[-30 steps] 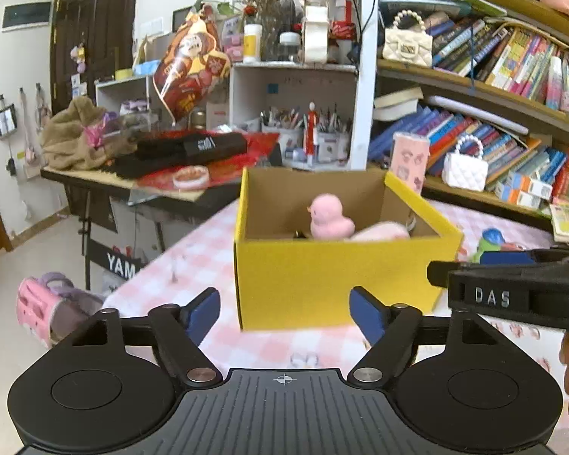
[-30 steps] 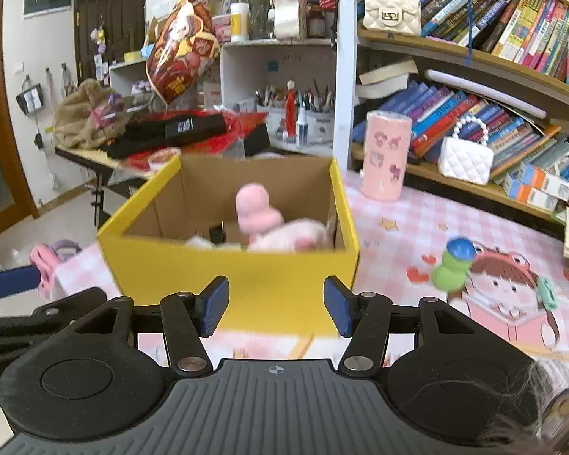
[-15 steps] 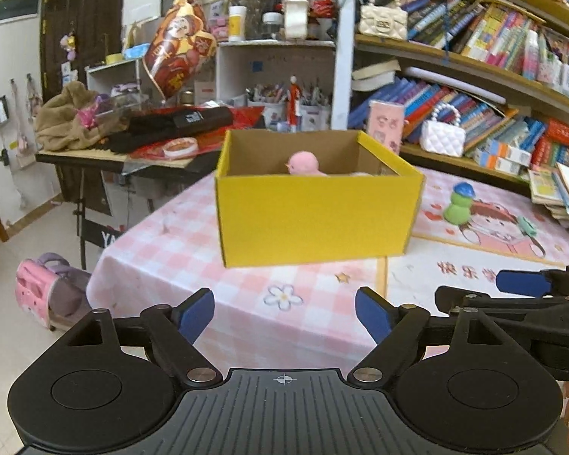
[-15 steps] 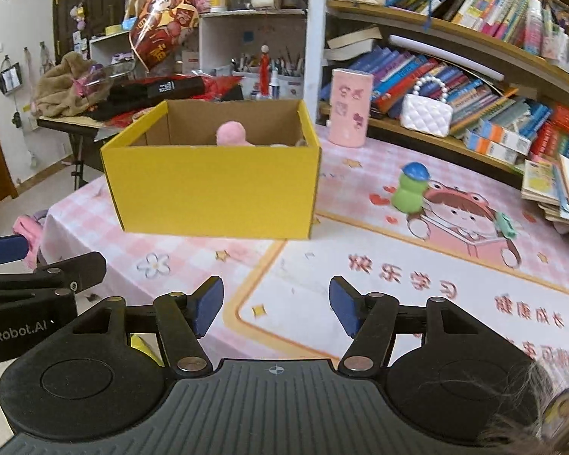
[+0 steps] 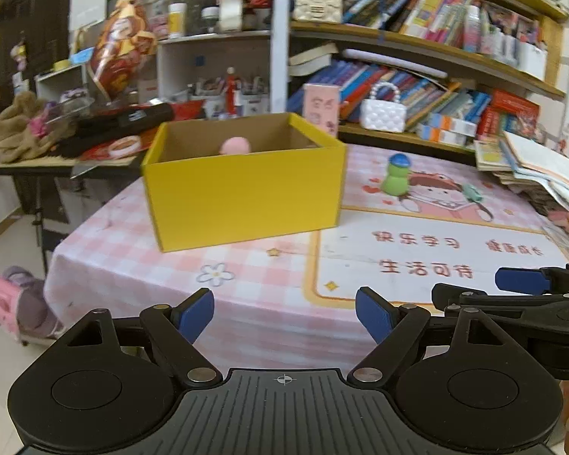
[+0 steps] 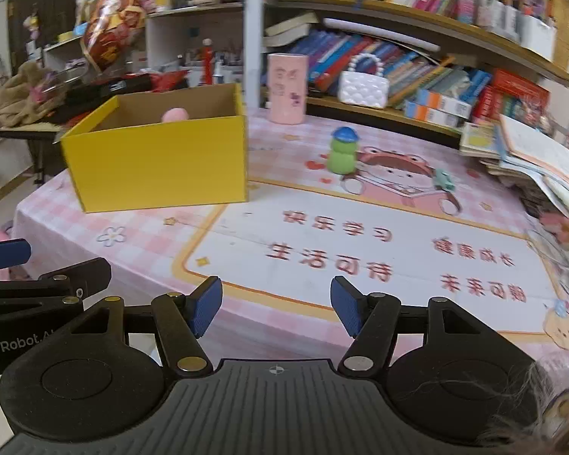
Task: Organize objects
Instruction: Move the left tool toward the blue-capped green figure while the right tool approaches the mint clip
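Note:
A yellow cardboard box (image 5: 242,193) (image 6: 155,159) stands on the left part of the pink checked table. A pink toy (image 5: 235,146) (image 6: 175,114) shows just above its rim, inside. A green figure with a blue cap (image 5: 396,174) (image 6: 343,153) stands on the table mat to the right of the box. A small teal toy (image 5: 472,192) (image 6: 444,180) lies further right. My left gripper (image 5: 284,314) is open and empty, well short of the box. My right gripper (image 6: 276,309) is open and empty, over the near table edge.
A pink cylinder (image 6: 287,89) stands behind the box. A stack of books (image 6: 538,167) lies at the right table edge. Bookshelves with white handbags (image 6: 364,83) fill the back. A cluttered side desk (image 5: 76,129) stands at the left, with pink shoes (image 5: 7,303) on the floor.
Both grippers have pulled back from the box toward the near table edge. The box now looks smaller and farther away. Both stay open and empty.

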Available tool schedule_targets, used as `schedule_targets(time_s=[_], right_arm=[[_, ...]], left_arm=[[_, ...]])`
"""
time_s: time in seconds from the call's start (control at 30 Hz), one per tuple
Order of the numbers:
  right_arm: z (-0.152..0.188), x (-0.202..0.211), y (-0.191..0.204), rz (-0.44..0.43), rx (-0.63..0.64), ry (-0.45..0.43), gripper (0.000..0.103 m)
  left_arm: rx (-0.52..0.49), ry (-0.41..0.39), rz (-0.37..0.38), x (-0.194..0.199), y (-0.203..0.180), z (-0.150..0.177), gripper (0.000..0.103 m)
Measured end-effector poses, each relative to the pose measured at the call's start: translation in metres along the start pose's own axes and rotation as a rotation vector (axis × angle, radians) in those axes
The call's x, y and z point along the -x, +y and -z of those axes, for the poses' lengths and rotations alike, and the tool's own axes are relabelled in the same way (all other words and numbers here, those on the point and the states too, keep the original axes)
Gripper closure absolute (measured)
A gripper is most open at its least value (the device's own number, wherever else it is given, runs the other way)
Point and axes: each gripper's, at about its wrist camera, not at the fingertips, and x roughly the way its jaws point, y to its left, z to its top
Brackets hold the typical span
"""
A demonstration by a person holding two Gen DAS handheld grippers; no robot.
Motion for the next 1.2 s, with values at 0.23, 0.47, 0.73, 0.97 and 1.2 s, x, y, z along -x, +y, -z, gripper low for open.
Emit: schedule_targets(time_s=[0.23,0.47,0.73,0.97,1.2], right_arm=[[0.005,0.007,-0.025,0.074,-0.061,0.006,0.040],[0.010,0.010,-0.055,0.144,-0.125,0.020,0.038],[0.006,-0.001,-0.083,0.177,-0.157,0.042,0.038],[-0.007,-0.021,-0.100,0.169,-0.149,0.060,0.038],[-0.023,-0.048,-0.124,0.166,-0.146,0.087,0.038]], left_arm=[[-0.048,0.010,0.078,-0.007,-0.024,-0.003,0.019],[-0.102,0.024,0.151,-0.020,-0.053,-0.008,0.019],[-0.133,0.026,0.185,-0.036,-0.079,-0.018,0.019],[-0.118,0.050,0.176,-0.056,-0.092,-0.028,0.019],[-0.111,0.075,0.170,-0.085,-0.110,-0.043,0.019]])
